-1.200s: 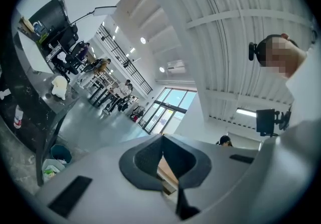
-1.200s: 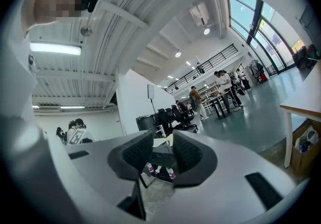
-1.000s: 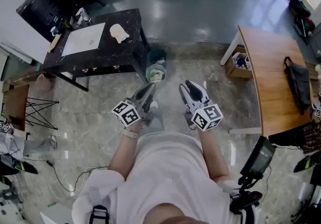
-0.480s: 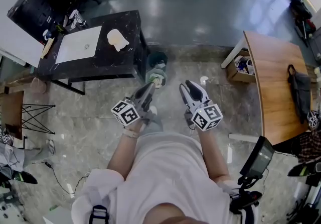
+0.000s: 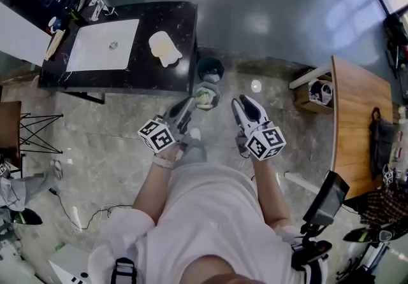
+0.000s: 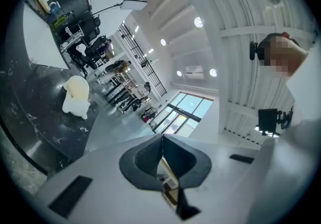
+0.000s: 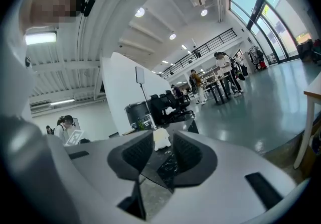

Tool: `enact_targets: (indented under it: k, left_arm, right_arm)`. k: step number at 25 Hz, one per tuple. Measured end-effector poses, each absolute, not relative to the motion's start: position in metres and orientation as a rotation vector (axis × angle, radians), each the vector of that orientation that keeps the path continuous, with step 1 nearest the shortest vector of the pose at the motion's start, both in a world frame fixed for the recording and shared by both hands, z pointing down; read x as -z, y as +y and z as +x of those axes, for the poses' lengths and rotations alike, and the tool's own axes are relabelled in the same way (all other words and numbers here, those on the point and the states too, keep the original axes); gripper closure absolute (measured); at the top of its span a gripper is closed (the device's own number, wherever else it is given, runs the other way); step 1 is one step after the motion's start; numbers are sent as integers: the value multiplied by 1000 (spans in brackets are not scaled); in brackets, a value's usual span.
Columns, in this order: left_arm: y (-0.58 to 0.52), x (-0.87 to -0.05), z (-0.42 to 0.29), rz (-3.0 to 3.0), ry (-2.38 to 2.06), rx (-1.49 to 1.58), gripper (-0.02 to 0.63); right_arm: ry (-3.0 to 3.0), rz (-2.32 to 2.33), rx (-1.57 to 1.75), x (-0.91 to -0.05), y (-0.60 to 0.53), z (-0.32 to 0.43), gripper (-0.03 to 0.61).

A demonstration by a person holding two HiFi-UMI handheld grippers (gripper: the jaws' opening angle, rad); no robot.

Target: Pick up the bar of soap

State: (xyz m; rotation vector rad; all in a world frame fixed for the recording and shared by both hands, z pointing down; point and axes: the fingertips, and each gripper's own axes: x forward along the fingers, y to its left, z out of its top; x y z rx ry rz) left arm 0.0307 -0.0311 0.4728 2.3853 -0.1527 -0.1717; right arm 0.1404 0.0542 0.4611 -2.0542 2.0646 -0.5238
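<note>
The cream bar of soap [image 5: 165, 48] lies on a black marble table [image 5: 185, 21], right of a white sink basin [image 5: 104, 44]. I hold both grippers in front of my body, well short of the table. My left gripper [image 5: 189, 103] is shut and holds nothing; in its own view the soap [image 6: 76, 96] lies far off at the left on the table [image 6: 30, 117]. My right gripper [image 5: 242, 106] is open, and in its view the distant soap [image 7: 161, 139] shows in the gap between the jaws.
Two round bins [image 5: 210, 69] [image 5: 205, 95] stand on the floor between me and the table's corner. A wooden table [image 5: 357, 111] with a box [image 5: 319, 92] beside it is at the right. A black folding stand [image 5: 38, 133] is at the left. Small items line the table's far left edge.
The black table and soap have come closer and shifted right in the head view. Both grippers keep the same stance in front of me.
</note>
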Motion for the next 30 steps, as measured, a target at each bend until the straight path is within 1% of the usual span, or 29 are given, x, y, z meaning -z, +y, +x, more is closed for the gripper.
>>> enact_targets:
  k: [6, 10, 21, 30]
  left_arm:
    - [-112, -483, 29, 2364, -177, 203, 606]
    - [-149, -482, 31, 2338, -191, 218, 606]
    - [-179, -495, 43, 2302, -283, 229, 606]
    - [-204, -504, 41, 2273, -458, 261, 606]
  right_arm:
    - [2113, -2047, 556, -463, -34, 140, 460]
    - [2135, -2050, 565, -462, -73, 141, 460]
    - [2214, -1995, 625, -474, -112, 161, 460]
    - [2378, -1886, 663, -480, -148, 171, 460]
